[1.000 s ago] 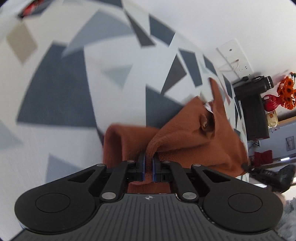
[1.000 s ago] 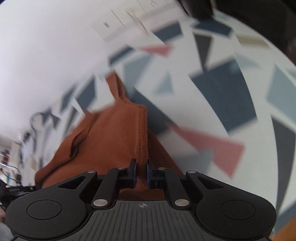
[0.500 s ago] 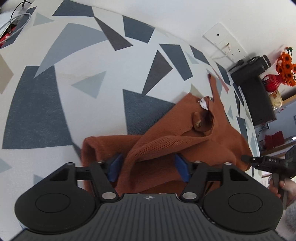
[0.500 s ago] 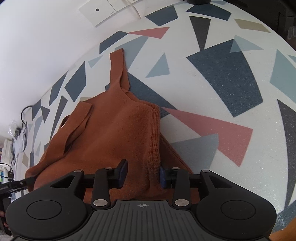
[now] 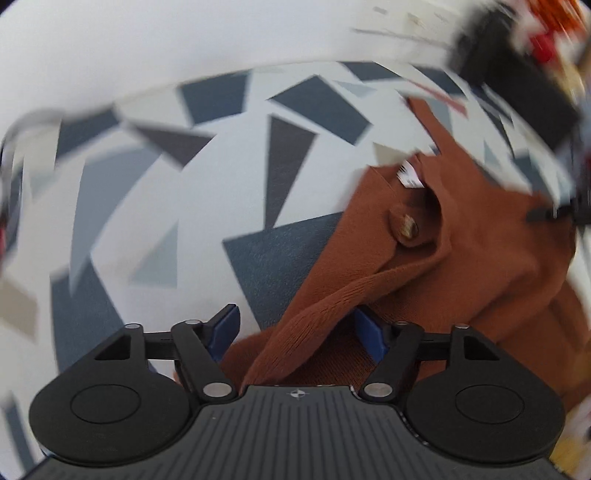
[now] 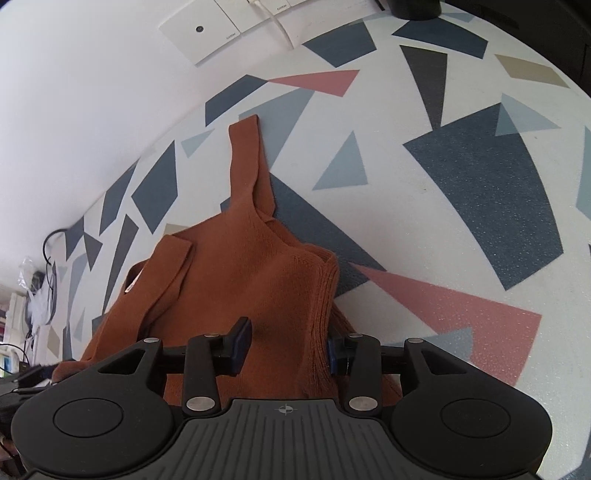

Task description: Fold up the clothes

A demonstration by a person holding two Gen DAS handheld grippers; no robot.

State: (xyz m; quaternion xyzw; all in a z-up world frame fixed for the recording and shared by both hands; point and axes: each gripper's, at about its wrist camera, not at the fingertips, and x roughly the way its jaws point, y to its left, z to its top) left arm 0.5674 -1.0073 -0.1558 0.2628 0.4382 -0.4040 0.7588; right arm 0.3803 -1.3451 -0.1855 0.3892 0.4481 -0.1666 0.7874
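With both my left tool [image 5: 295,330] and right tool [image 6: 286,345] released, the loosely folded top [image 6: 236,280] may, through the blur, spring open.

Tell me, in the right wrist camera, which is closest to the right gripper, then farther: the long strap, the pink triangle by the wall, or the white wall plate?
1. Long strap of the brown garment, ahead, slightly left.
2. Pink triangle, beyond it, nearer the wall.
3. White wall plate, on the wall, farthest.

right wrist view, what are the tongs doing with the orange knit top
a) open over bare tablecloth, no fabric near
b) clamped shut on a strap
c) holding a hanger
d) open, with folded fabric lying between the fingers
d: the right tongs stand wide open, with the folded edge of the orange knit top lying loose between the blue-padded fingers.
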